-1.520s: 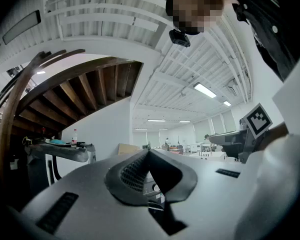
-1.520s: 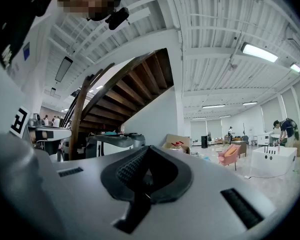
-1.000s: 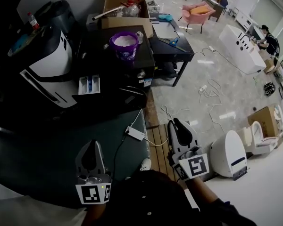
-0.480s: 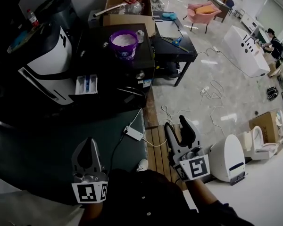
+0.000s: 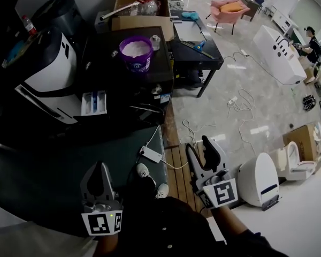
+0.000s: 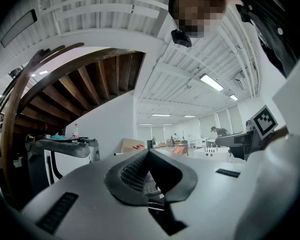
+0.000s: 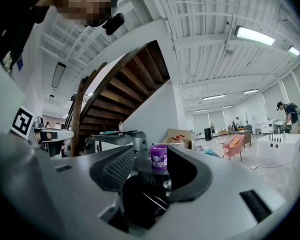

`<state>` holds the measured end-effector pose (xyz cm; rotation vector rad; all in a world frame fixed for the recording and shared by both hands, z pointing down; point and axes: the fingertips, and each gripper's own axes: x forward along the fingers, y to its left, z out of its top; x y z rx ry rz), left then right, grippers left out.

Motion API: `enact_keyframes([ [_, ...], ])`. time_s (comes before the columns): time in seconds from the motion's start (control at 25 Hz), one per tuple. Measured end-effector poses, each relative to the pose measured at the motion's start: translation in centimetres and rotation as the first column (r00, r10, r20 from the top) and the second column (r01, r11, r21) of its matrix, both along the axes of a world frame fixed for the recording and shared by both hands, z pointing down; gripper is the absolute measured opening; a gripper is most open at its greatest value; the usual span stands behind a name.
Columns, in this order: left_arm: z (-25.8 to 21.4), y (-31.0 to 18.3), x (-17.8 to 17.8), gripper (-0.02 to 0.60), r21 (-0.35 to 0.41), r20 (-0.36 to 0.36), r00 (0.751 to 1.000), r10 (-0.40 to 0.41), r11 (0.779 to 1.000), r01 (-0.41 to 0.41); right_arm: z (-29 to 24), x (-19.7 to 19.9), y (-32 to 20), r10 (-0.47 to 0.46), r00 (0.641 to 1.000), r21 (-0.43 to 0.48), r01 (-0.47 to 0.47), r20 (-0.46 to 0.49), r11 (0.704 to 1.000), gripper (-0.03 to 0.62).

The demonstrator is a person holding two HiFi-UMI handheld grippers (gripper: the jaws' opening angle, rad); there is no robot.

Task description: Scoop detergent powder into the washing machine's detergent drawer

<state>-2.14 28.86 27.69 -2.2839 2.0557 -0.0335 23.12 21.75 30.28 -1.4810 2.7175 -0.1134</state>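
My left gripper (image 5: 100,169) sits low in the head view, close to my body, pointing level; its fingers are pressed together tip to tip, pinching nothing; the left gripper view shows the two pads meeting with no gap. My right gripper (image 5: 198,145) is low on the other side, over the pale floor (image 5: 219,106); its fingers have just been opening and stand spread wide, nothing between them; in the right gripper view the purple tub (image 7: 158,157) shows far off through the gap, not touched.

That tub stands upright and open-topped on the black cabinet (image 5: 163,63), with white detergent powder (image 5: 135,47) heaped inside; it is well apart from both grippers. The washing machine (image 5: 51,71), white with dark trim, is just left of the cabinet; its detergent drawer (image 5: 93,103) is pulled out at the front, pale with a blue insert; in the head view it lies below and left of the tub.

A bottle (image 5: 27,24) stands at the machine's far side; a cardboard box (image 5: 144,23) sits behind the tub; a power strip (image 5: 151,154) lies just ahead of my shoes (image 5: 143,170); a pink armchair (image 5: 226,10) and a person (image 5: 312,38) are far off at the right.
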Motion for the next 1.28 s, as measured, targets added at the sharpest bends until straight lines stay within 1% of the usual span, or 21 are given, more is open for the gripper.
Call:
enact_keyframes([
  [0.16,0.3,-3.0,-0.5,0.015,0.0,-0.012,1.0,0.02,1.0,-0.02,-0.3,-0.5,-2.4,0.011,1.0,0.004,-0.011,-0.013,1.0,0.212],
  [0.32,0.2,-6.5,-1.1,0.015,0.022,-0.007,0.999,0.046,0.999,-0.046,-1.2,-1.9,-5.7,0.029,0.999,0.014,-0.029,-0.013,0.999,0.201],
  [0.56,-0.2,-11.3,-2.9,0.015,0.036,-0.022,0.998,0.062,0.997,-0.062,-1.5,-4.0,-10.3,0.044,0.999,0.005,-0.044,-0.012,0.999,0.201],
  [0.6,-0.3,-12.1,-3.3,0.015,0.039,-0.022,0.998,0.066,0.997,-0.065,-1.7,-4.4,-11.1,0.049,0.999,0.005,-0.049,-0.004,0.999,0.197],
  [0.64,-0.5,-12.8,-3.7,0.015,0.042,-0.022,0.997,0.068,0.997,-0.067,-1.9,-4.7,-11.9,0.052,0.999,0.004,-0.052,0.002,0.999,0.175],
  [0.68,-0.6,-13.5,-4.0,0.015,0.045,-0.02,0.997,0.072,0.996,-0.071,-2.1,-5.2,-12.6,0.053,0.999,0.003,-0.053,0.004,0.999,0.167],
  [0.84,-1.0,-15.8,-5.4,0.015,0.05,-0.02,0.995,0.097,0.994,-0.096,-2.7,-7.1,-14.9,0.054,0.998,0.007,-0.054,-0.013,0.999,0.167],
  [0.92,-0.9,-16.7,-5.9,0.015,0.046,-0.024,0.994,0.111,0.993,-0.109,-2.7,-7.9,-15.7,0.054,0.999,-0.011,-0.054,-0.004,0.998,0.167],
  [1.0,-0.8,-17.4,-6.4,0.015,0.044,-0.024,0.993,0.119,0.992,-0.118,-2.1,-8.3,-16.3,0.047,0.999,-0.051,-0.046,0.021,0.998,0.167],
  [1.08,-0.6,-18.1,-6.7,0.015,0.04,-0.028,0.992,0.125,0.991,-0.124,-1.3,-8.5,-16.9,0.037,0.999,-0.079,-0.035,0.024,0.996,0.167],
  [1.28,-0.4,-19.9,-7.2,0.015,0.042,-0.017,0.99,0.138,0.99,-0.138,-1.1,-10.0,-18.8,0.028,0.999,-0.09,-0.026,0.023,0.996,0.169],
])
